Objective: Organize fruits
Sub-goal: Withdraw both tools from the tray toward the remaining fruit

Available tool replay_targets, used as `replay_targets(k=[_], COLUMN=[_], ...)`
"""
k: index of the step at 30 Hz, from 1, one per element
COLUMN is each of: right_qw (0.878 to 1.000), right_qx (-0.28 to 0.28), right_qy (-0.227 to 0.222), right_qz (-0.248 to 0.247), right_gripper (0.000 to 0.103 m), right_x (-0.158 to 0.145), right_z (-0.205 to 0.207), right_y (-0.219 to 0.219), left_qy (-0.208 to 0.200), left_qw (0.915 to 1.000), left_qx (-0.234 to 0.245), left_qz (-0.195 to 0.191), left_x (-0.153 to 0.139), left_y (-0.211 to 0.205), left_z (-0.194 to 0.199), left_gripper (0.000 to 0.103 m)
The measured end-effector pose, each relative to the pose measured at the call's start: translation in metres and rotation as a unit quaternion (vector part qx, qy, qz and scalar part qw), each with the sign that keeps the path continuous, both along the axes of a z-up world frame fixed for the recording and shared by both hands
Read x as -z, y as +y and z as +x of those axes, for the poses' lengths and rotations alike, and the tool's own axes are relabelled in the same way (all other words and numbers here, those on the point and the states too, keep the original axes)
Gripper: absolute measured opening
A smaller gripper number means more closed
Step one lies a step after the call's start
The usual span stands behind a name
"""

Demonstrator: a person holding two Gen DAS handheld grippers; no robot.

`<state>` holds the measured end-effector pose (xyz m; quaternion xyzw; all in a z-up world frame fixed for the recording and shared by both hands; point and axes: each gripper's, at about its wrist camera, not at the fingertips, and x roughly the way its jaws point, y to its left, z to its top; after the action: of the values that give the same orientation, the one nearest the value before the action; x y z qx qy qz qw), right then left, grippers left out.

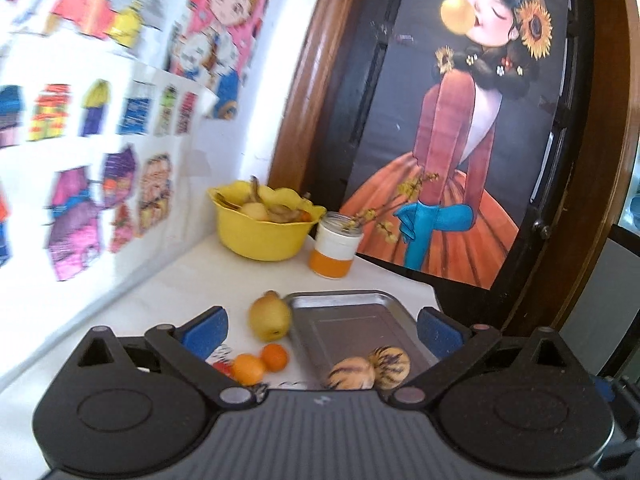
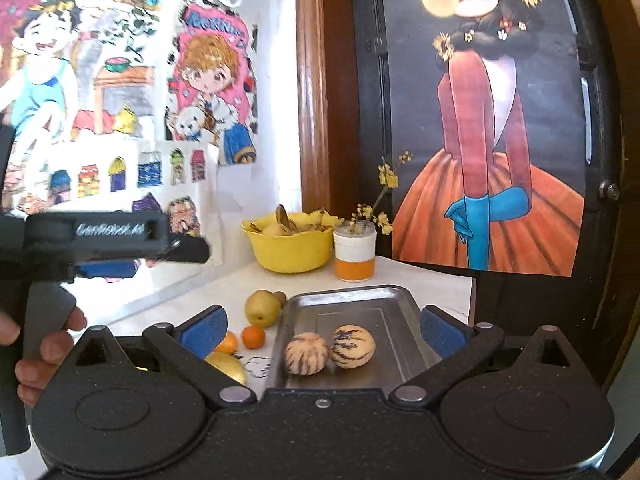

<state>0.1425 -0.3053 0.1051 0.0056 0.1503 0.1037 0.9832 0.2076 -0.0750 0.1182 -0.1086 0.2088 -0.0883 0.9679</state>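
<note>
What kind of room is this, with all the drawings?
Probably a home, maybe a kitchen corner. Children's drawings are taped to the wall, and a yellow bowl of fruit and peels sits on a white table beside a metal tray.

two melons [image 2: 330,349] in tray [image 2: 400,300], pear [image 2: 262,307] left, bowl [image 2: 290,250] behind

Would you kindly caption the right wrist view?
Open right gripper above metal tray holding two striped melons.

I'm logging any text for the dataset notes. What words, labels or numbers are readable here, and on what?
Raised lettering on the black left gripper body: blurred, not readable.
Pink cartoon poster, blue heading: too distorted to read.
White-and-orange jar: no text visible.
Nothing else carries text.
</note>
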Motion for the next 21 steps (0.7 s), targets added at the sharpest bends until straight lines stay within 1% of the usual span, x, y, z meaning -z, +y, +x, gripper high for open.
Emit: replay_targets(k=[7, 10, 12, 14, 21], right_qw=[1.0, 0.999, 0.999, 0.998, 0.996], right_qx=[-0.012, -0.025, -0.03, -0.036, -0.05], right_qy=[-0.003, 0.01, 0.021, 0.032, 0.074], right_qz=[-0.006, -0.017, -0.027, -0.031, -0.031], right_gripper=[0.102, 0.102, 0.102, 0.102, 0.102], right_x=[0.001, 0.007, 0.011, 0.017, 0.038], right_z=[-0.042, -0.05, -0.054, -0.057, -0.059], right_y=[0.02, 0.031, 0.038, 0.045, 0.062], left_qy=[-0.006, -0.004, 0.002, 0.008, 0.045], left_qw=[0.9996, 0.9989, 0.9978, 0.9969, 0.9955], left_qx=[-0.026, -0.033, -0.038, -0.043, -0.041], left_qz=[0.012, 0.033, 0.055, 0.066, 0.073], left_x=[0.012, 0.023, 0.031, 0.039, 0.069], left_y=[0.039, 0.052, 0.059, 0.065, 0.08], left_z=[-0.052, -0.069, -0.078, -0.086, -0.101], left_gripper=[0.103, 0.103, 0.103, 0.103, 0.103])
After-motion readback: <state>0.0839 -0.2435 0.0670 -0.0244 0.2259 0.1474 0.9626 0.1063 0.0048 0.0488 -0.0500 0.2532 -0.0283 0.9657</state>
